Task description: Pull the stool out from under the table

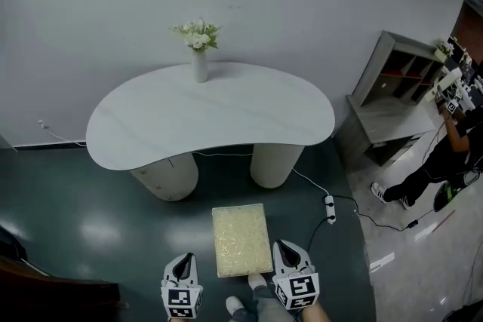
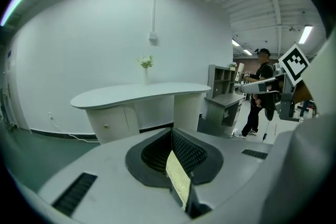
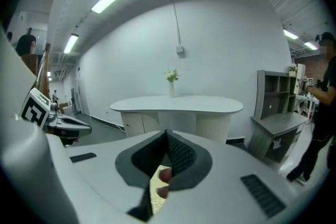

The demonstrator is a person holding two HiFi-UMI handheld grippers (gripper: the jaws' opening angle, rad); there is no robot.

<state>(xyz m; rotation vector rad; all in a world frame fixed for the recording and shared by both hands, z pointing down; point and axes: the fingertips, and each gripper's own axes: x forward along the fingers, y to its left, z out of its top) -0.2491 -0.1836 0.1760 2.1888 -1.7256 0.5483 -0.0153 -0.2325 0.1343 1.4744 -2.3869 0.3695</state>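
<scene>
The stool (image 1: 241, 239), a rectangular seat with a cream fuzzy top, stands on the dark floor in front of the white kidney-shaped table (image 1: 211, 113), fully out from under it. My left gripper (image 1: 181, 264) hangs by the stool's near left corner and my right gripper (image 1: 285, 249) by its near right corner, both above the floor and shut on nothing. In the left gripper view the shut left gripper (image 2: 172, 136) shows a sliver of the stool (image 2: 178, 178) below it. The right gripper (image 3: 167, 136) looks the same, with the stool (image 3: 155, 189) beneath.
A vase of flowers (image 1: 198, 49) stands on the table's far edge. A power strip with cable (image 1: 330, 209) lies right of the stool. A grey shelf unit (image 1: 400, 98) and a person (image 1: 445, 154) are at the right. Dark furniture (image 1: 45, 290) sits at lower left.
</scene>
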